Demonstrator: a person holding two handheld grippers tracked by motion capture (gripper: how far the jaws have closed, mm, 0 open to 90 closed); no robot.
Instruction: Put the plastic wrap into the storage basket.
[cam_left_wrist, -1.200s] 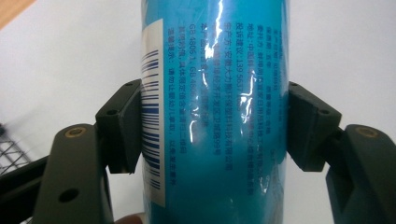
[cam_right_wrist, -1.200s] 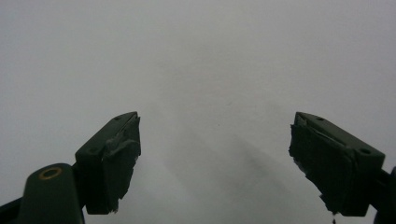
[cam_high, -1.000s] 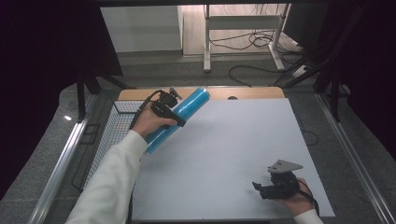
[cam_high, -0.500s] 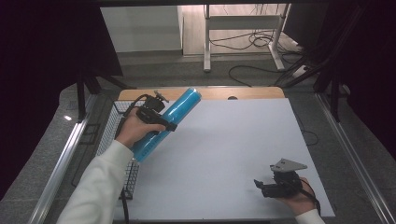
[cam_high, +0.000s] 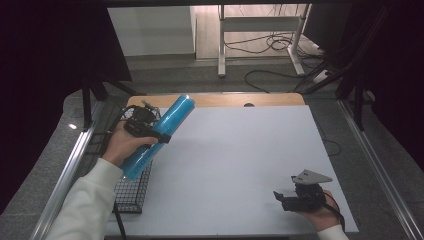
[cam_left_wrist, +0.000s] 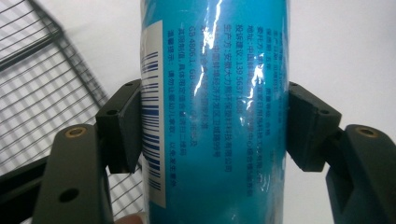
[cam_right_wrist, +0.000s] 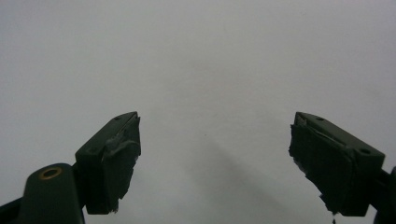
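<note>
A long blue tube (cam_high: 160, 134) with a shiny wrapper hangs tilted over the table's left edge, its lower end above the wire basket (cam_high: 131, 192). My left gripper (cam_high: 150, 131) is shut on the tube's middle. In the left gripper view both jaws press the tube (cam_left_wrist: 215, 112) from either side, with a white barcode label toward the left jaw. My right gripper (cam_high: 282, 198) rests low near the table's front right corner, open. In the right gripper view its gripper (cam_right_wrist: 215, 163) spreads wide over bare white tabletop.
The white tabletop (cam_high: 240, 155) spreads between the two hands. A black wire basket hangs off the table's left side. A wooden strip (cam_high: 225, 99) runs along the far edge. Metal rails (cam_high: 380, 165) flank the table, and cables lie on the floor beyond.
My left gripper has carried the blue tube leftward, from over the tabletop to above the wire basket. The right gripper has barely shifted.
</note>
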